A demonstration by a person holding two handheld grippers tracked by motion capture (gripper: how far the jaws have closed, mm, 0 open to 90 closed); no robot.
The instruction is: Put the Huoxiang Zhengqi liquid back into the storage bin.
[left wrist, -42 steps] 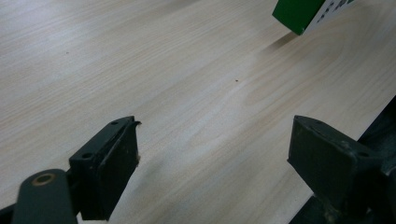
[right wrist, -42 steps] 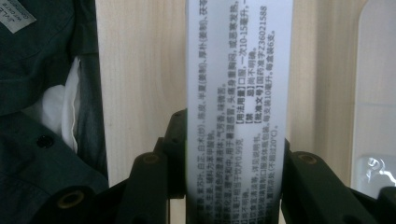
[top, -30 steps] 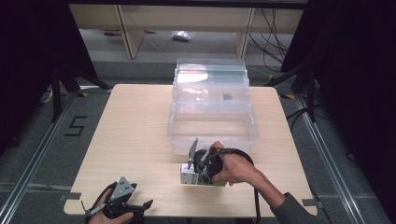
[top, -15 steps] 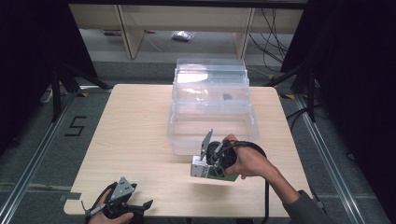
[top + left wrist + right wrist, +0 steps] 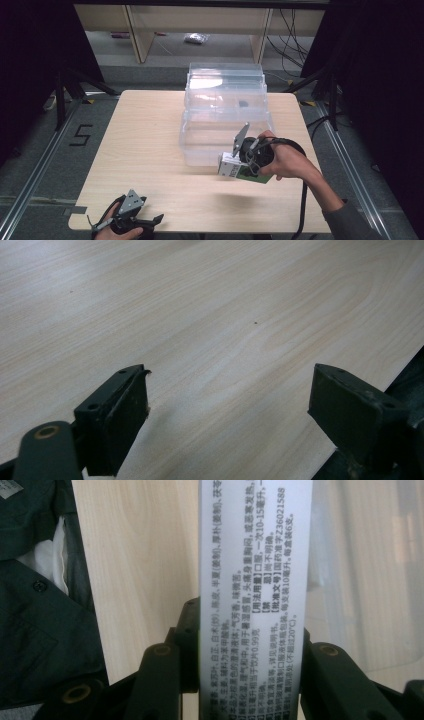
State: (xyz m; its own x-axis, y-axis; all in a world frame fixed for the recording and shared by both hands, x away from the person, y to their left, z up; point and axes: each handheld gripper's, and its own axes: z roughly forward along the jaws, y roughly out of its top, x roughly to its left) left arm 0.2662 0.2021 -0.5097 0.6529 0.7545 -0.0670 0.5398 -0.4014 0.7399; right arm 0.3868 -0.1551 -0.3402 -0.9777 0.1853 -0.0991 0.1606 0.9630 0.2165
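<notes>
The task's thing is a small rectangular carton [image 5: 234, 169], white on its broad printed face and green along one side as the high view shows it. In the right gripper view the carton [image 5: 255, 595] presents a pale face densely printed with dark characters in rows that run along its length. Its long axis there stands straight up the frame, from between the jaws at the bottom to the top edge, in line with the jaws. In the high view the carton sticks out from the gripper toward the left and slightly near, its long axis roughly level with the desk [image 5: 145, 150] and its free end pointing left.

The right gripper [image 5: 239, 165], held in a hand [image 5: 287, 162] entering from the near right, pinches the carton between its two black jaws, one pressed on each long side. The carton hangs above the desk, just near of the clear plastic bin [image 5: 225, 117], which stands at the middle and far part of the desk; a shadow lies on the wood beneath it.

The left gripper [image 5: 150, 221] rests at the near left edge of the desk. In the left gripper view its jaws are spread wide apart, with bare wood grain between them.
</notes>
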